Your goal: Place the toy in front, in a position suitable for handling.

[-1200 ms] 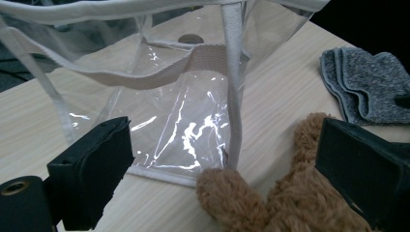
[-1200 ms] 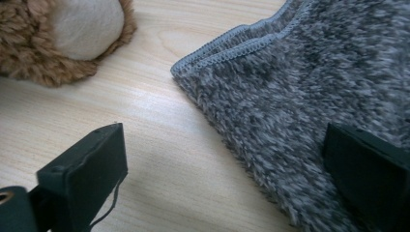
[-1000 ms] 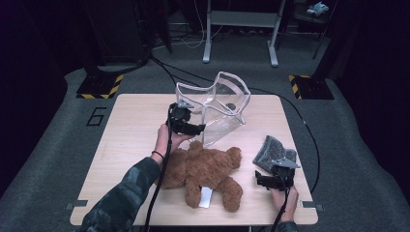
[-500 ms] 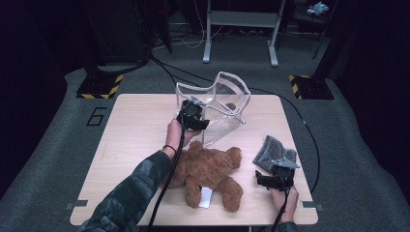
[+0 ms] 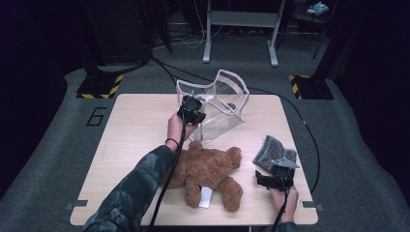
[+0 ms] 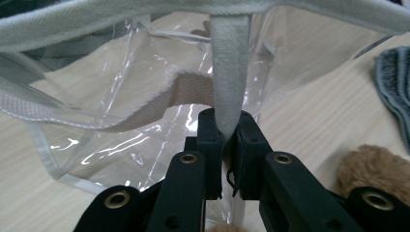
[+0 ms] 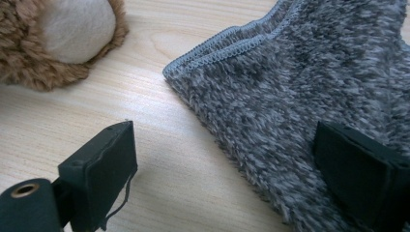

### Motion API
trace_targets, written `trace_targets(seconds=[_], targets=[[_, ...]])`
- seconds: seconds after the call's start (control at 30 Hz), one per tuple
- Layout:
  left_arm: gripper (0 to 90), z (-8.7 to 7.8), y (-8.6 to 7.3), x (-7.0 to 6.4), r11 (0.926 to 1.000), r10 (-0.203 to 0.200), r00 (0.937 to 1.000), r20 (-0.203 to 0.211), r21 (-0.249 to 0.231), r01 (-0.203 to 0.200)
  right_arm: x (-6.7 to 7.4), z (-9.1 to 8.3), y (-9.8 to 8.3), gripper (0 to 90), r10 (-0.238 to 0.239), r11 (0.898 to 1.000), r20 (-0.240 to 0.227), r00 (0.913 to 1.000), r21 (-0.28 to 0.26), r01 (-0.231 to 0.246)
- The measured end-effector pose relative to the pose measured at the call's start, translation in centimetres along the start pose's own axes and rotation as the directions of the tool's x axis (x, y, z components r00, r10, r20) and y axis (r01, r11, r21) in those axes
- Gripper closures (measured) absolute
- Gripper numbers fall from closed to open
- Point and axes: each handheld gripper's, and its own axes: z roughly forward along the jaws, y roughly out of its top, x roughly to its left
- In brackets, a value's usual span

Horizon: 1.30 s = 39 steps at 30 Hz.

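Observation:
A clear plastic bag [image 5: 220, 104] with grey webbing trim stands at the back middle of the wooden table [image 5: 135, 125]. My left gripper [image 5: 191, 110] is at its near rim. Its jaws have just been closing and now pinch the bag's grey strap [image 6: 229, 72], so my left gripper [image 6: 226, 129] is shut on it. A brown teddy bear [image 5: 208, 166] lies in front of the bag. At the right front, my right gripper [image 5: 276, 178] stands open next to a grey fuzzy cloth [image 5: 272, 150]. Its right jaw rests over the cloth [image 7: 300, 87], and nothing is gripped by my right gripper [image 7: 232, 157].
The bear's foot [image 7: 63, 38] lies near the right gripper's left jaw. Black cables run off the table's back onto the grey carpet. A white frame stand [image 5: 239, 29] and yellow-striped floor plates [image 5: 99, 87] stand behind the table. Bare wood spreads over the left half.
My left gripper moved right, toward the bag's rim, and shut on the strap. The right gripper stayed where it was, open by the cloth.

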Motion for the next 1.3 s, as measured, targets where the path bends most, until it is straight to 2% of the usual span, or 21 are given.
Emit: trace_targets(seconds=[0.3, 0.63, 0.8, 0.93, 1.13, 1.2, 1.3], targets=[[84.3, -0.2, -0.2, 2.0, 0.9999, -0.01, 0.9986, -0.052, 0.006, 0.01, 0.0, 0.0, 0.0, 8.0, -0.008, 1.0, 0.0, 1.0, -0.001, 0.008], [84.9, -1.6, -1.4, 5.9, 0.9969, -0.074, 0.9929, -0.094, 0.02, 0.076, 0.1, 0.0, -0.1, 7.9, -0.003, 1.0, 0.005, 1.0, 0.001, 0.003], [85.0, -2.6, -2.6, 8.3, 0.9926, -0.119, 0.9859, -0.117, 0.012, 0.121, 0.1, 0.0, 0.0, 8.0, -0.01, 1.0, 0.005, 0.9999, 0.001, 0.01], [85.0, -3.5, -3.4, 9.7, 0.9902, -0.137, 0.9808, -0.139, 0.009, 0.139, 0.3, 0.0, -0.1, 8.0, -0.001, 1.0, 0.014, 0.9999, 0.009, 0.001], [85.0, -4.8, -5.2, 11.9, 0.9797, -0.2, 0.9669, -0.159, -0.018, 0.199, 0.3, 0.0, -0.1, 8.0, 0.0, 1.0, 0.015, 0.9999, 0.009, 0.0], [85.0, -5.2, -5.7, 12.5, 0.978, -0.209, 0.9635, -0.168, -0.025, 0.207, 0.2, 0.1, -0.1, 8.0, -0.018, 1.0, 0.013, 0.9998, 0.003, 0.018], [85.0, -5.7, -6.3, 13.3, 0.974, -0.227, 0.9571, -0.181, -0.033, 0.224, 0.2, 0.1, -0.1, 8.1, -0.016, 1.0, 0.013, 0.9998, 0.002, 0.016]])
